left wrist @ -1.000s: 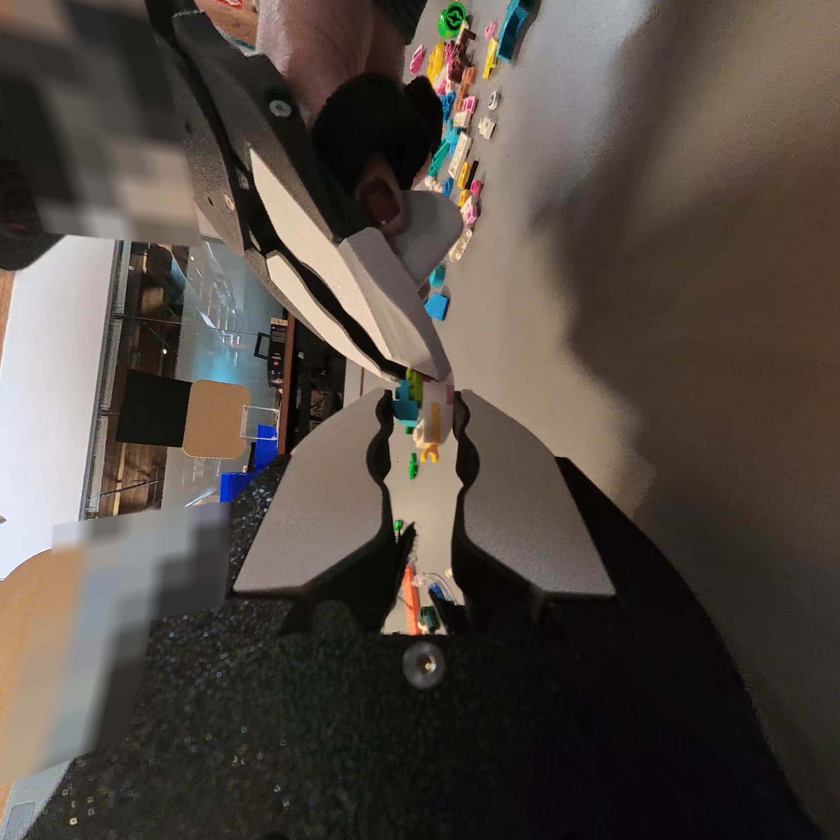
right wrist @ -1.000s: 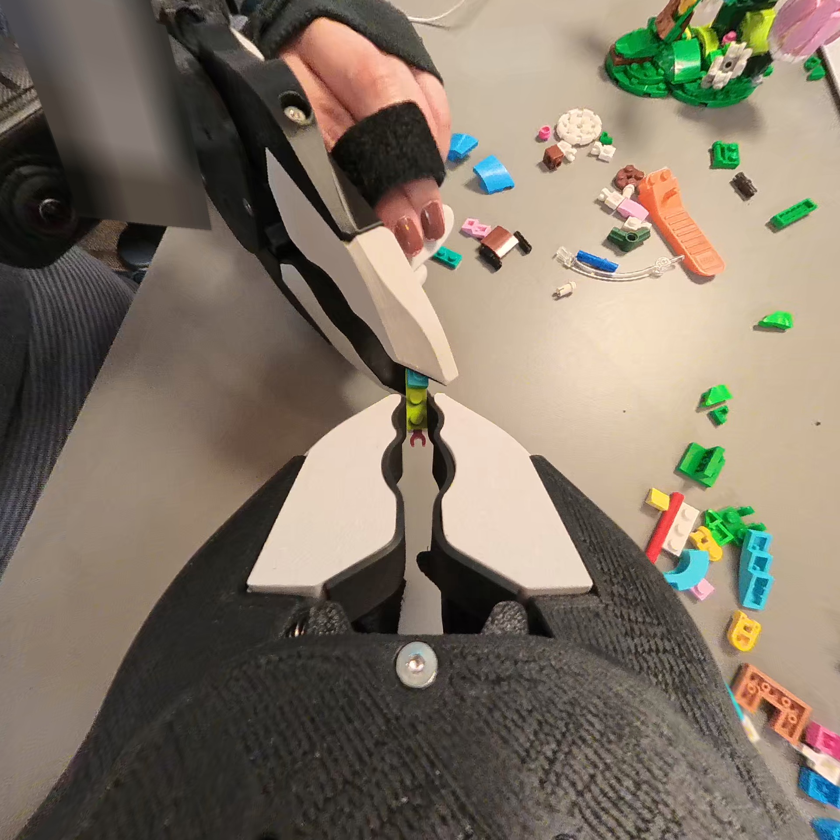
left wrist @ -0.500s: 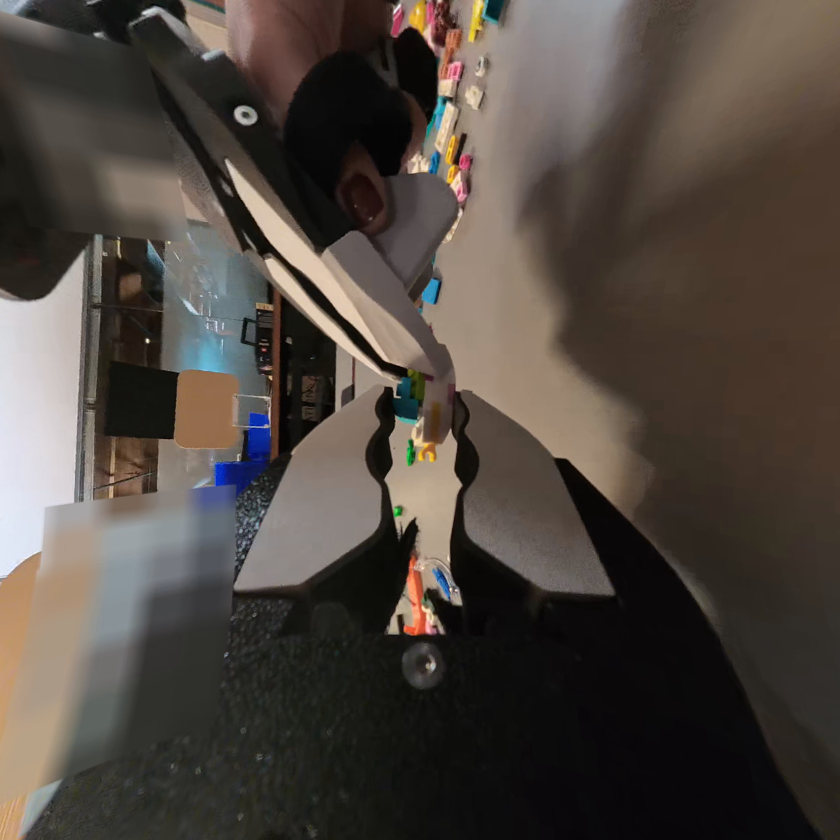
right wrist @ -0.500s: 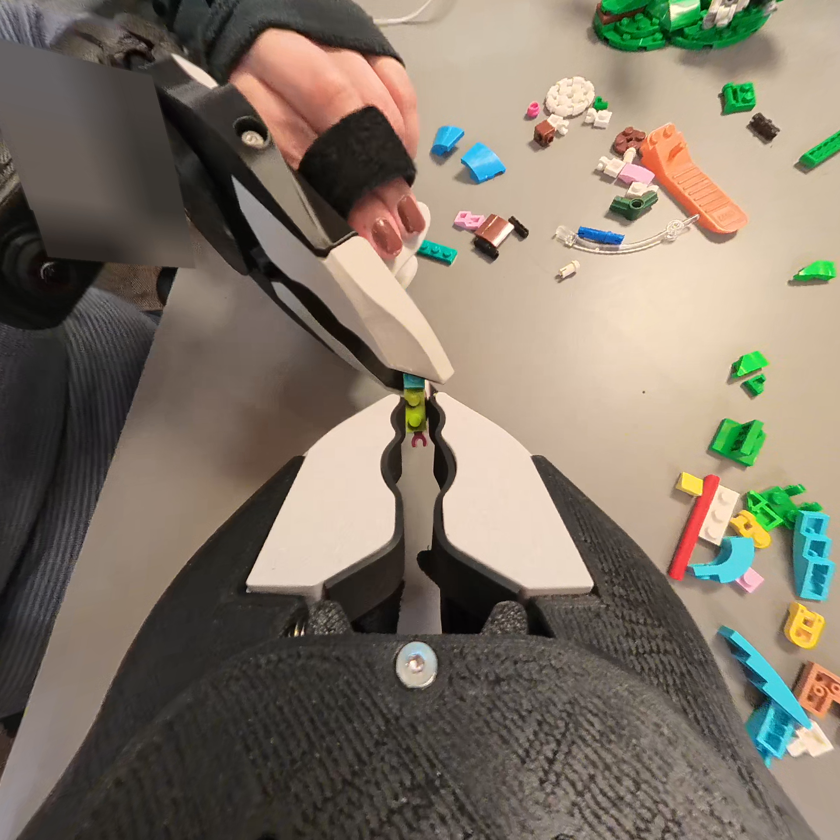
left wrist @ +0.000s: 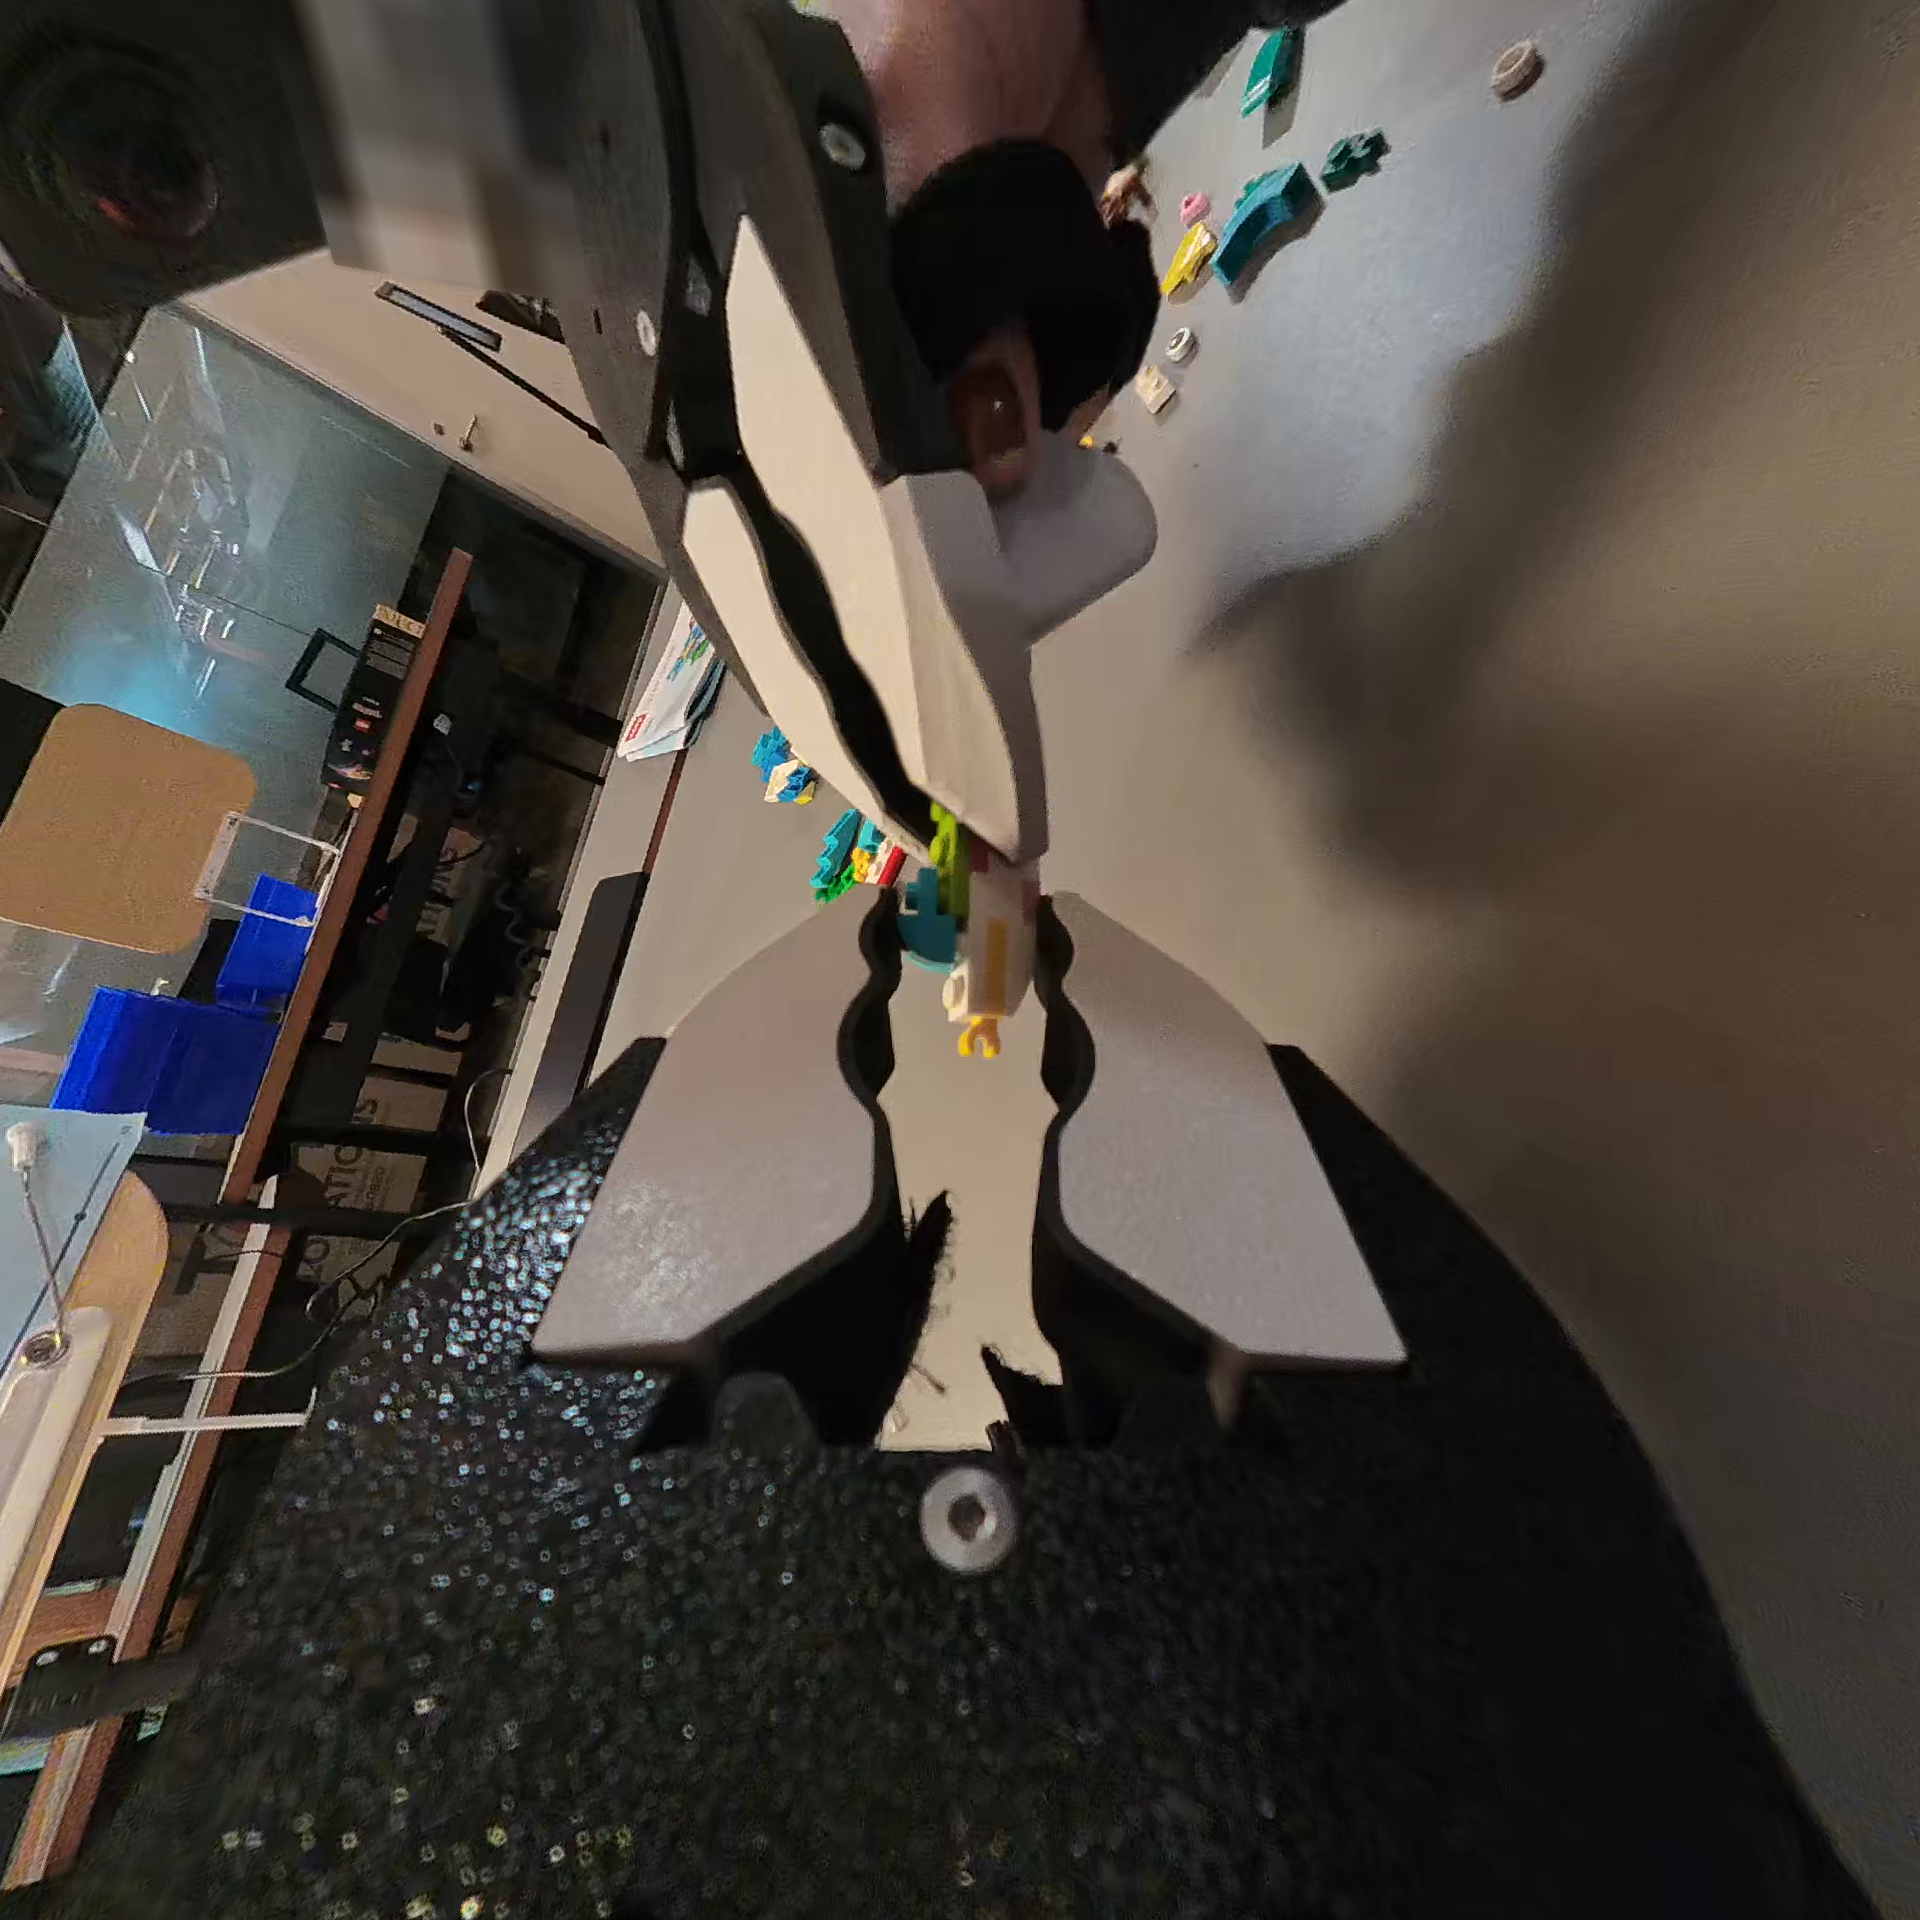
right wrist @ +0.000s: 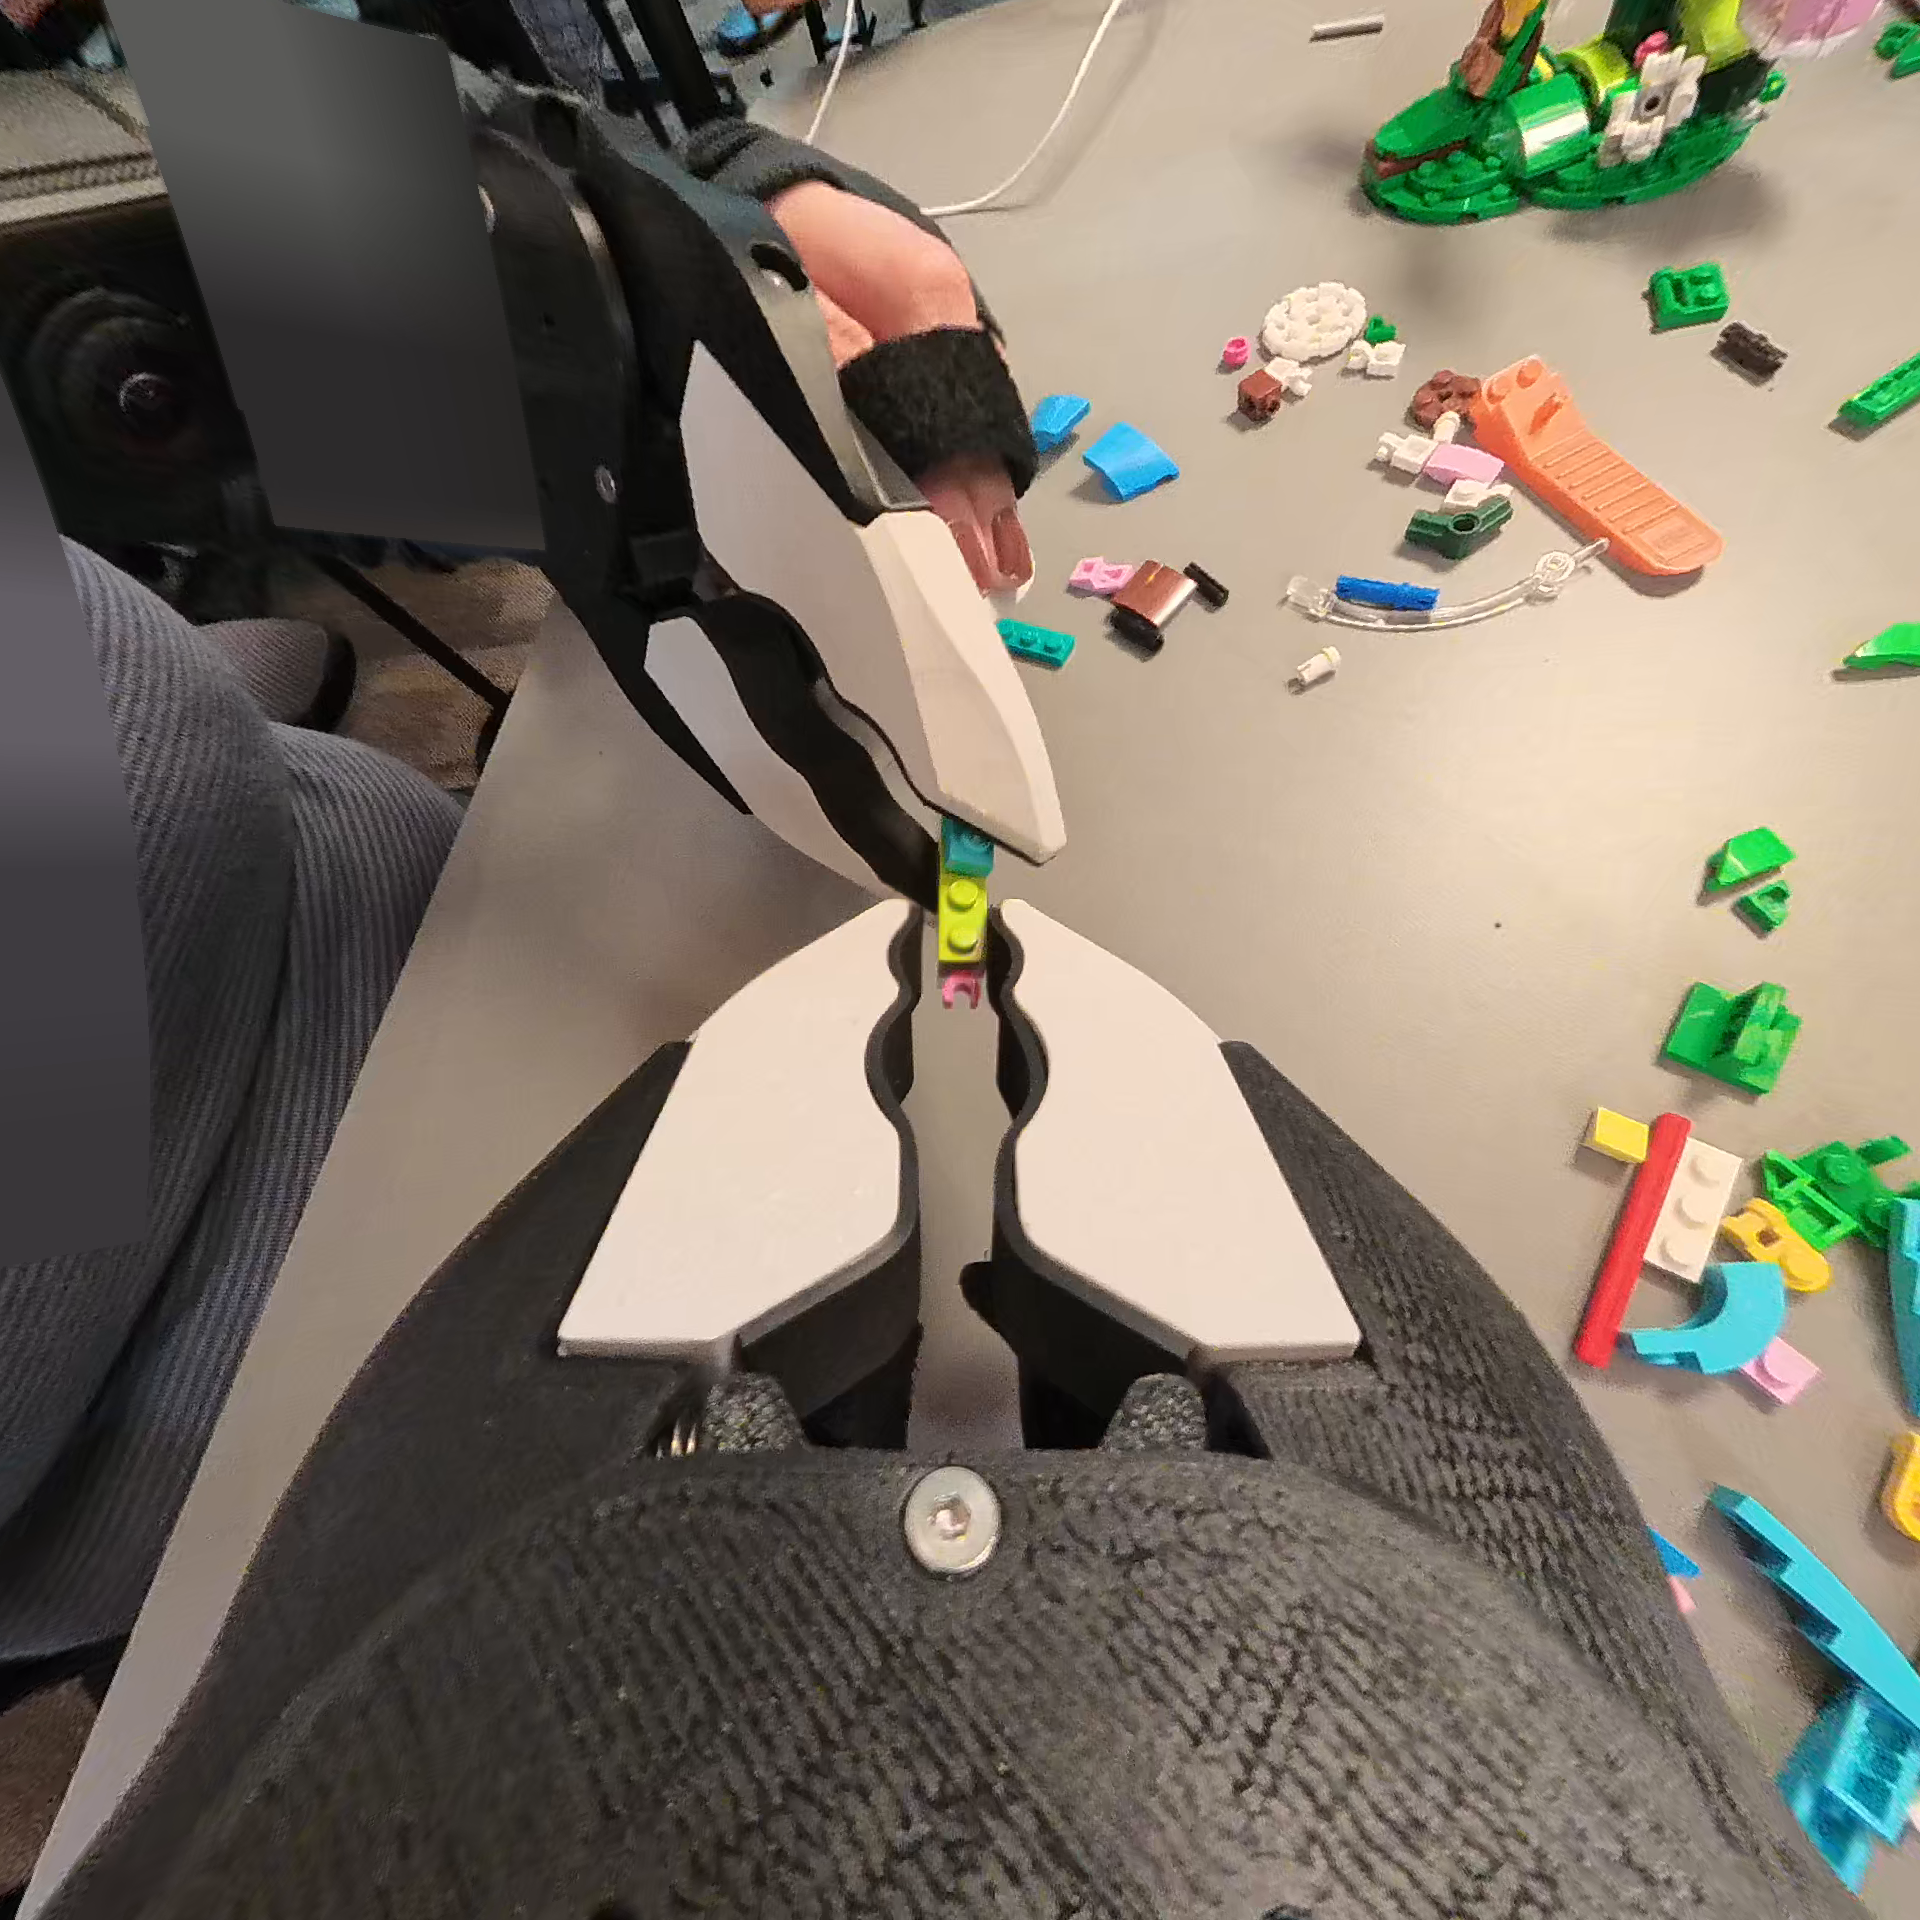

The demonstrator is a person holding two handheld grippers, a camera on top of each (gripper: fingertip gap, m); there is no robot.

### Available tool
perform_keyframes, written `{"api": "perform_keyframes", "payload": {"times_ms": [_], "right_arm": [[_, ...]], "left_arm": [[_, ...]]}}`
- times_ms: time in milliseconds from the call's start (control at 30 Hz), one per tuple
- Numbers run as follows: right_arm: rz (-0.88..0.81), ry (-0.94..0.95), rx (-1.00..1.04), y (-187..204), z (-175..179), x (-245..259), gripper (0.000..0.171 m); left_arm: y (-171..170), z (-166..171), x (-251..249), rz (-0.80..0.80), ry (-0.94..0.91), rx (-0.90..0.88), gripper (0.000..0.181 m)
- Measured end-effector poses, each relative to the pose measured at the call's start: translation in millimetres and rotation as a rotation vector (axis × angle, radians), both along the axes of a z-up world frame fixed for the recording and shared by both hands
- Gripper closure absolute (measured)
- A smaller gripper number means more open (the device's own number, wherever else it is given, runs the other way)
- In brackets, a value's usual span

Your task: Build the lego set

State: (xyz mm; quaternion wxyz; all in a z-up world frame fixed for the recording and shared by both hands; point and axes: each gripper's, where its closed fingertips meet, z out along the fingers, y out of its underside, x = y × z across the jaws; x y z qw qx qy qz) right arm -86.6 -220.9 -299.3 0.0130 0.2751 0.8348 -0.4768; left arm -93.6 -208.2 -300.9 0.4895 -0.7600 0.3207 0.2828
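An office or shared workroom, to judge by the furnishings. A broad grey table (right wrist: 1299,790) strewn with loose toy bricks (right wrist: 1127,462), a finished green brick model (right wrist: 1538,114) at its far end and a white cable (right wrist: 1039,125) trailing across the top. Beyond the table edge, in the left wrist view, a glass partition (left wrist: 208,540), a wood-trimmed desk (left wrist: 343,883) with dark legs, blue storage bins (left wrist: 166,1060), a tan chair back (left wrist: 114,831) and a printed booklet (left wrist: 670,696) lying on another grey surface. Plain pale walls, indoor lighting, carpet-like floor under the table; no kitchen or workshop fittings in sight.
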Motion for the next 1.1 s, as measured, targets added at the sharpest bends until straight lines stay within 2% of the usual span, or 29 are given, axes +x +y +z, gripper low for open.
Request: {"api": "perform_keyframes", "payload": {"times_ms": [400,633,800,1100], "right_arm": [[-0.073,-0.128,-0.199,-1,11,-7,0.165],[-0.056,-0.046,-0.105,-2,8,-7,0.164],[-0.028,-0.052,-0.129,-4,11,-3,0.164],[-0.037,-0.081,-0.150,-2,12,-3,0.165]], "left_arm": [[-1,16,-4,0.017,0.223,0.119,0.156],[-2,11,-5,0.005,0.152,0.064,0.156],[-4,14,-1,-0.046,0.096,0.080,0.155],[-4,17,-1,-0.025,0.162,0.116,0.155]]}}
